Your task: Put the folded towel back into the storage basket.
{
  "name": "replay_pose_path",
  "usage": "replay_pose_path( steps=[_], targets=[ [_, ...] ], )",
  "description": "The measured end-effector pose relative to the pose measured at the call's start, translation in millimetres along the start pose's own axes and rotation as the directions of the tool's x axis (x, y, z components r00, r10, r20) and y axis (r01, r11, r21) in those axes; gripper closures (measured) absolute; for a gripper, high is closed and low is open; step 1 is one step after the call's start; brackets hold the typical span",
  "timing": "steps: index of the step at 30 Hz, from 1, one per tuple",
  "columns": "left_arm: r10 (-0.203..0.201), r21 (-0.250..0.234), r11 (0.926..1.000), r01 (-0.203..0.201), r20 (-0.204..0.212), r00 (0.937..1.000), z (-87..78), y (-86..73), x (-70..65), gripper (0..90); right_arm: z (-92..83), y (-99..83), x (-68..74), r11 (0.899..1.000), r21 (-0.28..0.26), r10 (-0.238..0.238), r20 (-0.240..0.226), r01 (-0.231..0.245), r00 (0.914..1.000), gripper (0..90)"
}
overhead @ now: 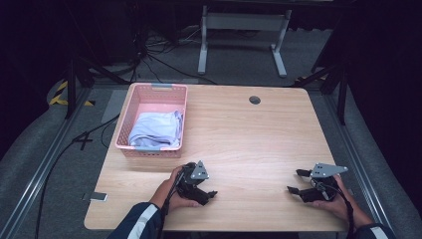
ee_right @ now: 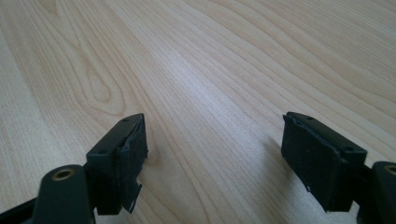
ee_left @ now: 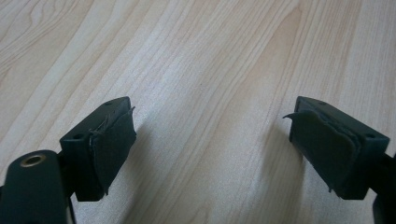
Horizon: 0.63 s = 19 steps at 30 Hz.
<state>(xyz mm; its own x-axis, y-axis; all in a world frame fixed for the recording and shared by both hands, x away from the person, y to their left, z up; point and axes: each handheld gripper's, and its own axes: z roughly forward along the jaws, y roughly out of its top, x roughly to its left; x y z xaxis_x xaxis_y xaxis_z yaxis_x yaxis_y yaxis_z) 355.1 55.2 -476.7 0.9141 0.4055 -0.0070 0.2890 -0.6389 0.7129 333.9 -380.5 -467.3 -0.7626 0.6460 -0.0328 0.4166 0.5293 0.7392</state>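
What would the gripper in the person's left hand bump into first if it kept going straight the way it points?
Probably nothing but bare table: the left gripper has open, empty jaws aimed low across the wood. In the high view it points toward the right gripper, still far off.

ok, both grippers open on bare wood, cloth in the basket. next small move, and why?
Probably reach the left gripper toward the pink basket: it is the nearer one, its jaws hold nothing, and the folded grey cloth there is the one thing to handle.
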Motion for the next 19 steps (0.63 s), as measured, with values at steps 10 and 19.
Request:
replay_pose_path(
  steps=[10, 19],
  targets=[
    [0.005, 0.002, 1.0000, -0.005, 0.001, 1.0000, 0.1, 0.4, 0.7, 14.1, 0.0, 0.0, 0.0, 1.000, 0.000, 0.000, 0.000, 0.000, 1.0000, 22.5],
    [0.009, 0.004, 1.0000, -0.009, 0.006, 0.9999, 0.4, 0.8, 1.7, 14.0, 0.2, 0.1, -0.1, 1.000, 0.000, 0.001, -0.001, -0.001, 1.0000, 22.3]
  ],
)
